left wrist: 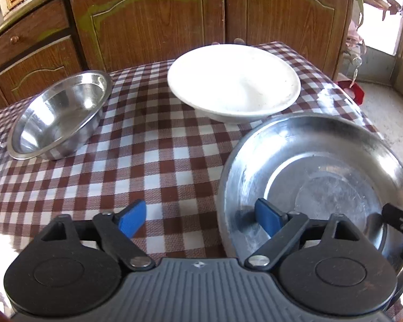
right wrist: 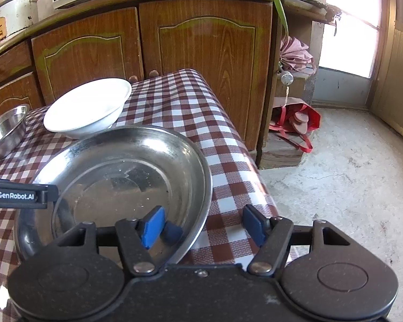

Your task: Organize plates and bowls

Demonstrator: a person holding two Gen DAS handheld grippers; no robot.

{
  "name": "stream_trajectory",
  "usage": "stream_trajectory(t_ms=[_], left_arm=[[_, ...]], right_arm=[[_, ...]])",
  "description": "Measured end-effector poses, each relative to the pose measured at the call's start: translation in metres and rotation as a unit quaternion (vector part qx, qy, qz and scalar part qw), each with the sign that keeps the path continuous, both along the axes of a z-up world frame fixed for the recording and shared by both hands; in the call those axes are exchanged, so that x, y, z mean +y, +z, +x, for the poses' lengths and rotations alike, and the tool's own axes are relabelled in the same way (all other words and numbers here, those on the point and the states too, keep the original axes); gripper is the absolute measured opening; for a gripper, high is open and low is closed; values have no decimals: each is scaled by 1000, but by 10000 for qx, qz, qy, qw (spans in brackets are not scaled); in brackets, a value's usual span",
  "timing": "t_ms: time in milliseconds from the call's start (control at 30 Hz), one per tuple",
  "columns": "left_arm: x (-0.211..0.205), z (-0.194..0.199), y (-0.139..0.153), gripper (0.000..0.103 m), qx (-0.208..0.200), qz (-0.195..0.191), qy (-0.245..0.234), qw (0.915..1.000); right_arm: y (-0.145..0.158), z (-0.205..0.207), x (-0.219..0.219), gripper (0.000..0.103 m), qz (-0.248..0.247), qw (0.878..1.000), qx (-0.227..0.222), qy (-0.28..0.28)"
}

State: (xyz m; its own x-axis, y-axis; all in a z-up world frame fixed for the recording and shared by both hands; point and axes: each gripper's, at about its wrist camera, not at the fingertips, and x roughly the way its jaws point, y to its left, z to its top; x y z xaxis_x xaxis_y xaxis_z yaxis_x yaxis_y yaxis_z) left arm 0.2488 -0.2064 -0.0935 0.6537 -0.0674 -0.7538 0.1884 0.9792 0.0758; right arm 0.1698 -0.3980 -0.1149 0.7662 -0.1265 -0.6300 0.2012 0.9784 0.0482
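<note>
Both claws were wide open, holding nothing, each straddling the steel plate's (right wrist: 121, 177) rim: left claw (left wrist: 201, 221) at its left edge, right claw (right wrist: 202, 226) at its right edge. Best bet: seat pads fully over the rim, close evenly, lift level. Plate, white bowl (left wrist: 233, 80) and steel bowl (left wrist: 59, 115) were all empty on the checkered surface (left wrist: 153, 155).

The steel plate (left wrist: 317, 187) is lying on the table (left wrist: 147, 161), straddled by both open tools: the left gripper (left wrist: 201, 218) is spanning its left rim, the right gripper (right wrist: 204, 225) its right rim. Ahead of the jaws the bowl (left wrist: 233, 83) is sitting just beyond the plate, with the steel bowl (left wrist: 59, 115) further left.
</note>
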Motion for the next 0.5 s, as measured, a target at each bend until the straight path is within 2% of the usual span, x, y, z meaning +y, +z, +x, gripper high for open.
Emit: stream_trajectory(t_ms=[33,67,100,133,167,233,267,333,500], left_arm=[[-1,0,0,79,6,-54,-58,10000],[-2,-1,1,67,-5,-108,-158,9998],[-4,-2,2,60,-19,-141,-280,9995],[-7,-3,4,45,-26,-146,-420,9990],[-12,-6,5,33,-30,-122,-546,9984],[-18,-10,6,33,-90,26,-614,9981],[-16,-10,6,31,-76,-21,-601,9982],[-11,-9,6,28,-23,-140,-532,9985],[-5,-12,11,28,15,-199,-505,9985]], right_arm=[[0,0,1,68,13,10000,-24,-8],[0,0,1,62,54,10000,-66,10],[1,0,2,51,94,9999,-84,36],[2,0,4,39,112,9999,-106,72],[2,0,6,37,107,9998,-126,105],[3,-1,9,36,60,9998,-154,55],[2,-1,9,36,104,9998,-142,14],[2,-4,6,29,200,9996,-202,-32],[9,-13,9,27,80,9994,-331,-19]])
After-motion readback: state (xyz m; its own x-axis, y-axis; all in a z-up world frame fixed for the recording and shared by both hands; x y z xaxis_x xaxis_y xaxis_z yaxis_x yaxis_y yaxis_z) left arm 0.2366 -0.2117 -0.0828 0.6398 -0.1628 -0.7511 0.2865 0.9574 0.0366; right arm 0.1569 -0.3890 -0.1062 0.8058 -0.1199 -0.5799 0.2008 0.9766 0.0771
